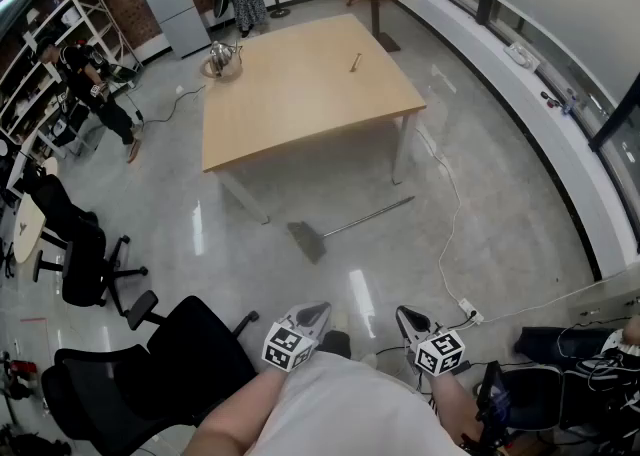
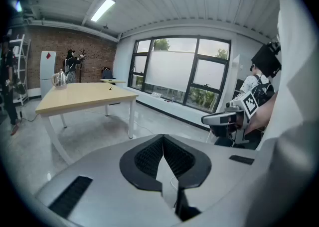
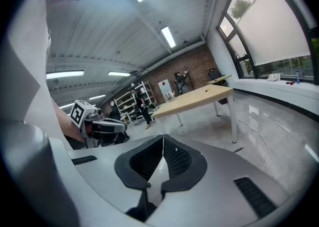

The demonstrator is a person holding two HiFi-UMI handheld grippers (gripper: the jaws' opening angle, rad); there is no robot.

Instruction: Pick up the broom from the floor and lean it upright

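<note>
Broom [image 1: 350, 224]: lying on floor [image 1: 490, 214], well ahead of left gripper [image 1: 316, 312] and right gripper [image 1: 408, 316], both sitting closed, empty.

Open floor [image 1: 500, 244] to broom [image 1: 352, 221], table [image 1: 300, 94] beyond, chairs [image 1: 190, 349] left, cable [image 1: 457, 194] right

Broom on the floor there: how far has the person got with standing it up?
Nothing looks done: the broom lies flat on the floor beside the table. Nothing is in hand: the left gripper and right gripper sit near the person, jaws together and empty. Remaining: reach the broom, grasp it, lift it, lean it upright.
</note>
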